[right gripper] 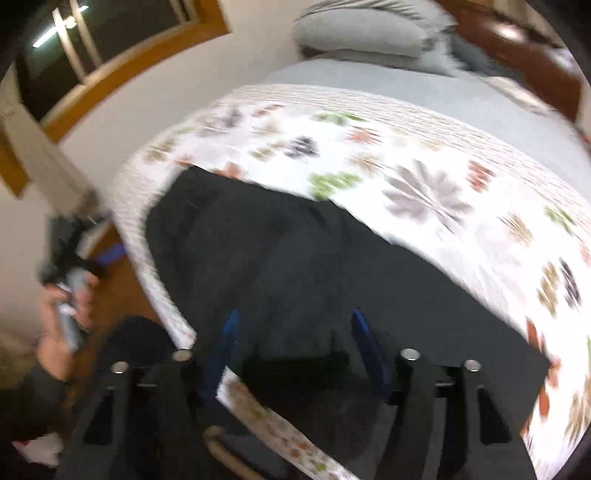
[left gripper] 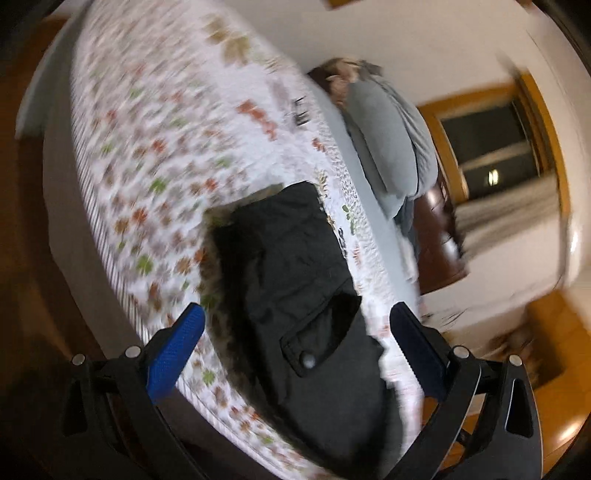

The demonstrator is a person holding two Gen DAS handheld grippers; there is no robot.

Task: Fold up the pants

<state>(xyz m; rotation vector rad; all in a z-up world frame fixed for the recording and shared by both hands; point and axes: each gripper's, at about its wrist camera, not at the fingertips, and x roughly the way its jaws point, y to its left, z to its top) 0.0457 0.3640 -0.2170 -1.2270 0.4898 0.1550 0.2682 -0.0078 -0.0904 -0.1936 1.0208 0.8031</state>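
Black pants (left gripper: 295, 273) lie folded on the flowered quilt near the bed's edge, a pocket flap with a button (left gripper: 308, 360) on top. My left gripper (left gripper: 295, 315) hovers over them, jaws wide apart, with nothing pinched between the blue pads (left gripper: 177, 354). In the right wrist view the pants (right gripper: 295, 258) spread dark across the quilt's corner. My right gripper (right gripper: 295, 325) stands open just above the cloth, and its blue fingers (right gripper: 231, 332) do not press on it. Both views are blurred.
The flowered quilt (left gripper: 155, 155) (right gripper: 424, 177) covers most of the bed; grey pillows (left gripper: 384, 136) (right gripper: 369, 33) lie at its head. Wooden floor (right gripper: 122, 291) runs beside the bed. A hand (right gripper: 59, 332) grips a handle at the left. A dark window (left gripper: 495, 147) is in the wall.
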